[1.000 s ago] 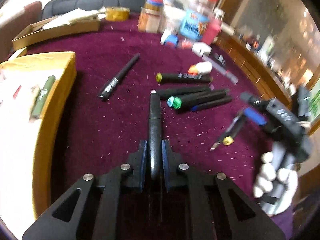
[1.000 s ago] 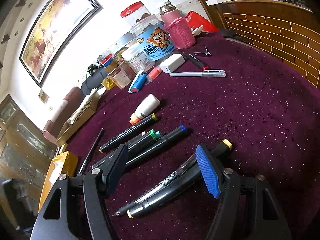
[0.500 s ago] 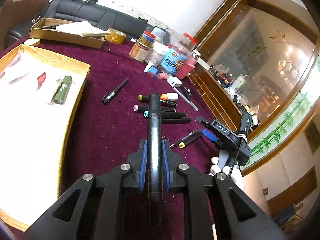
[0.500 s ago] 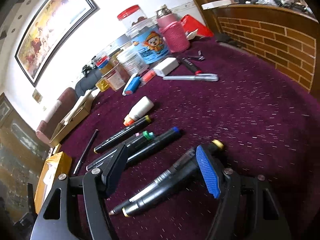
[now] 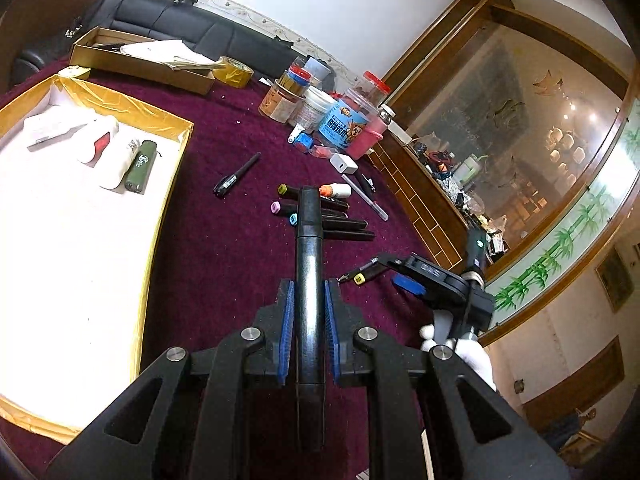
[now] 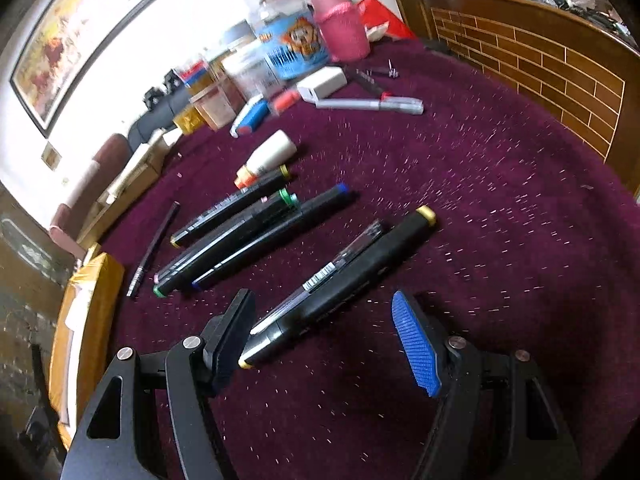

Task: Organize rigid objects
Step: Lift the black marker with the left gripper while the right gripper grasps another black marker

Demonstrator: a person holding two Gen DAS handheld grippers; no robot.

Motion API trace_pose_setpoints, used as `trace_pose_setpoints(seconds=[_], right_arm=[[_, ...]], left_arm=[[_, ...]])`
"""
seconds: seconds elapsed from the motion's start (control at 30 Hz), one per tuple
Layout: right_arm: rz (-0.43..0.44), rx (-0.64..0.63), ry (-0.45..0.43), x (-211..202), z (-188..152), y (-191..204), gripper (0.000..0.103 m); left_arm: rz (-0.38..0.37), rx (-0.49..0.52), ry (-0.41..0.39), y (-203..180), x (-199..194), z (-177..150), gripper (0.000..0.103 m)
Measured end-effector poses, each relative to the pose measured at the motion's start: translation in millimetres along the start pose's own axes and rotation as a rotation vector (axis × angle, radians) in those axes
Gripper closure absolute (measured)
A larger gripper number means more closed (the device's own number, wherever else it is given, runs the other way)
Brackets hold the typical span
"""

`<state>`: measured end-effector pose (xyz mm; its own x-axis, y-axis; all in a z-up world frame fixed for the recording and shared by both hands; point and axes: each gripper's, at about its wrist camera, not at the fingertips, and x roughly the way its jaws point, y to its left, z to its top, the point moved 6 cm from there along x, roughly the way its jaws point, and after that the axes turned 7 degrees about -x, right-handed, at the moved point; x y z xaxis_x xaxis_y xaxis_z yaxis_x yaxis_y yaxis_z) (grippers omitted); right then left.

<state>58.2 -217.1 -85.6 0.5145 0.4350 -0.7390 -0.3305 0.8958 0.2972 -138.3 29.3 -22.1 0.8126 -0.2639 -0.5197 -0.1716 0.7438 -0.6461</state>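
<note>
Maroon cloth covers the worktop (image 5: 224, 264), with a gold-rimmed tray (image 5: 168, 196) at my left. My left gripper (image 5: 308, 300) is clamped on a black marker (image 5: 309, 240), held above the cloth — its tip over the marker row (image 5: 328, 216). My right gripper (image 6: 324, 320) is spread wide around a yellow-capped marker (image 6: 360, 272) and pen (image 6: 340, 260) lying side by side.

Not much lettering can be read here. The black right-hand tongs (image 5: 404, 276) carry pale letters that look like "DAS" on the upper arm. The blue cartoon-labelled plastic jar (image 5: 346, 126) and the olive-green lighter (image 5: 138, 166) bear print too blurred to read.
</note>
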Motion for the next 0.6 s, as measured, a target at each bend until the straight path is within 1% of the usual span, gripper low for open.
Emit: trace_pose_setpoints(seconds=[0.03, 0.07, 0.1, 0.13, 0.17, 0.23, 0.33, 0.4, 0.47, 0.6], right_arm=[[-0.026, -0.008, -0.003, 3.0, 1.1, 1.1, 0.046], [-0.056, -0.021, -0.011, 4.2, 0.9, 0.7, 0.067], [-0.071, -0.018, -0.006, 5.5, 0.5, -0.7, 0.071], [-0.072, -0.006, -0.007, 5.4, 0.0, -3.4, 0.078], [-0.061, 0.008, -0.005, 4.8, -1.3, -7.3, 0.080], [-0.079, 0.001, 0.004, 1.9, -2.7, -12.0, 0.081], [-0.136, -0.028, 0.005, -4.1, -3.5, -20.2, 0.081], [-0.148, -0.047, 0.017, -4.5, -3.2, -23.3, 0.080], [-0.159, -0.066, 0.028, -1.5, -0.1, -20.9, 0.078], [-0.245, -0.166, 0.015, 8.3, 4.0, -8.4, 0.076]], left_arm=[[0.002, 0.002, 0.002, -0.5, 0.0, -1.3, 0.091], [0.003, 0.003, 0.005, -1.1, 0.3, -2.5, 0.091], [0.005, 0.005, 0.008, -1.5, 1.4, -3.6, 0.091], [0.009, 0.008, 0.013, -1.7, 2.6, -5.1, 0.091], [0.013, 0.010, 0.018, -1.7, 4.0, -6.1, 0.091], [0.026, 0.018, 0.029, -2.4, 9.0, -9.4, 0.091], [0.027, 0.021, 0.059, -2.7, 17.6, -15.2, 0.091], [0.027, 0.023, 0.072, -3.4, 21.8, -18.2, 0.091], [0.026, 0.023, 0.080, -4.8, 25.0, -20.4, 0.091], [0.030, 0.025, 0.078, -8.0, 22.9, -22.4, 0.091]])
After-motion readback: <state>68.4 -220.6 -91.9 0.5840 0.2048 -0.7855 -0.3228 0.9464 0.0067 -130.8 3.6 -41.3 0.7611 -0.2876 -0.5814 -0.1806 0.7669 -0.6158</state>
